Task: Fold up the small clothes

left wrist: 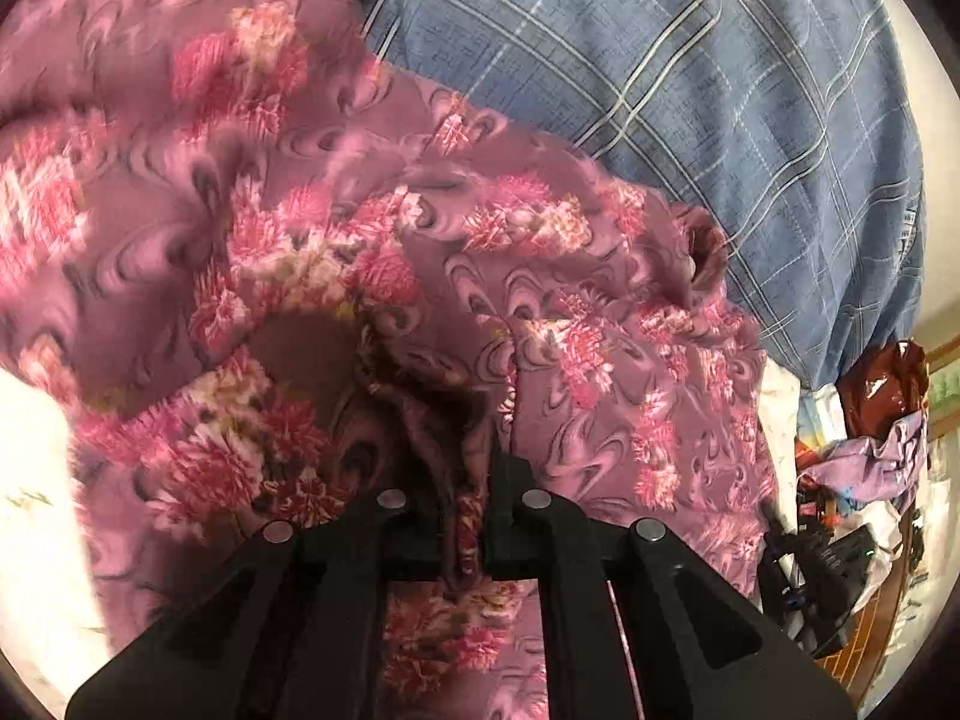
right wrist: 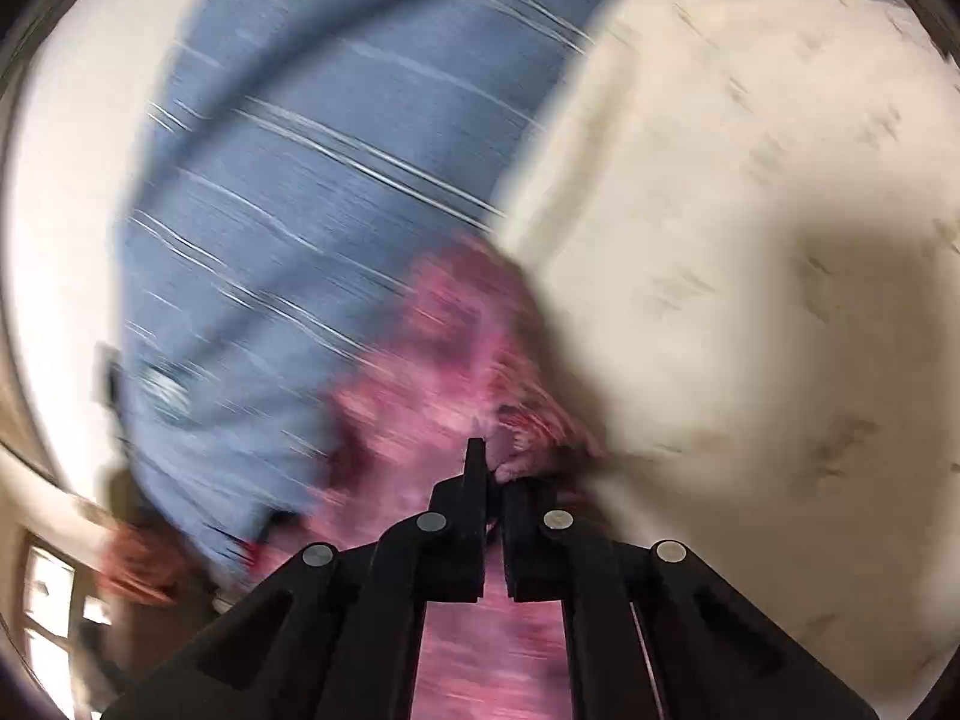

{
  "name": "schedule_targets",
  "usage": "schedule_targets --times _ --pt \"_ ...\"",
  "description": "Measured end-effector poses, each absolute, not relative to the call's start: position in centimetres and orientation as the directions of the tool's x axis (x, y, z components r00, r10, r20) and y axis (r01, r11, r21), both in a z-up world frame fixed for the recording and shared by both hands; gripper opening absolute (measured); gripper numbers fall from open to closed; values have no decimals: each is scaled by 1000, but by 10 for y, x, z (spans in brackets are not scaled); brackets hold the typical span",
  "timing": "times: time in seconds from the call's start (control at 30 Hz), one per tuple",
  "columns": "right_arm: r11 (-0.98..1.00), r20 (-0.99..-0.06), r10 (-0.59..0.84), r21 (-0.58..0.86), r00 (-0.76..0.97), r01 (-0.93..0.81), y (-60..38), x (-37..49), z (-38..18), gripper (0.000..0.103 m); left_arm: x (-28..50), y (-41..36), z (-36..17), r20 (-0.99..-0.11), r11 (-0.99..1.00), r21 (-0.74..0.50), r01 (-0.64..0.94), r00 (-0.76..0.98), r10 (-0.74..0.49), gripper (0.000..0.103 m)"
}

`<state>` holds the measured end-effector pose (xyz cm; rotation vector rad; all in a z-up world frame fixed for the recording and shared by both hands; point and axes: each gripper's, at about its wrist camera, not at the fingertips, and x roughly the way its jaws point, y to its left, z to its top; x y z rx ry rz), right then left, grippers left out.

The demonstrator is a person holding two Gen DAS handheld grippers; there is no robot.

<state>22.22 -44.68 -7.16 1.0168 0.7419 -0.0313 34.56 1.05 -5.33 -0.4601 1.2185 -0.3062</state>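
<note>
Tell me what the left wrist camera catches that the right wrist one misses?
Only the left wrist view shows the floral print sharply, plus a clutter pile at its right edge. Only the right wrist view shows a wide stretch of the pale marbled surface. Both show the pink floral garment, pinched in the left claw and the right claw, and the person's blue plaid shirt.

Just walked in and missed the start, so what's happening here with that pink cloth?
A person holding a gripper in each hand is handling a pink floral-print garment. The left gripper is shut on a bunched fold of it, and the right gripper pinches another edge. The person's blue plaid shirt is right behind, and a white marbled surface is alongside. The right view is motion-blurred.
</note>
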Motion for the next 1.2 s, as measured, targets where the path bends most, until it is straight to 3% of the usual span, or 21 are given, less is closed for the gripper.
schedule_targets --times 0.03,0.13,0.23,0.3,0.37,0.5,0.63,0.7,0.77,1.0,1.13,1.2 --pt "536 -571 356 774 740 339 -447 223 -80 1 344 11 -50 -828 872 -489 -12 322 -459 8" --pt "562 -575 343 759 743 328 -446 210 -65 13 338 22 -38 -836 878 -479 -7 310 -453 9" --pt "621 -574 292 722 765 305 -443 191 -37 16 321 41 -12 -814 885 -466 5 389 -431 15" --pt "669 -518 257 704 816 237 -441 187 -11 26 316 48 6 -780 872 -489 0 449 -437 32" --pt "696 -482 277 697 831 173 -434 202 1 49 321 44 14 -749 853 -522 18 469 -468 46" --pt "747 -520 324 654 790 123 -410 258 -3 50 343 0 4 -771 868 -486 102 417 -481 49" --pt "773 -614 283 600 737 203 -404 286 -41 48 356 -22 -44 -849 908 -410 84 329 -413 46" --pt "817 -669 233 529 706 231 -401 290 -58 38 352 -19 -43 -816 901 -419 112 387 -428 46" --pt "842 -653 204 497 730 209 -397 287 -58 39 353 -18 -44 -815 898 -428 107 384 -434 46" --pt "884 -688 149 414 711 216 -379 284 -44 47 349 13 -28 -798 856 -515 49 335 -500 47" --pt "921 -715 175 363 677 145 -354 277 -39 58 341 63 -6 -797 872 -489 1 406 -448 48" --pt "930 -727 166 341 666 140 -350 269 -46 59 342 102 8 -795 879 -474 -48 452 -404 56"
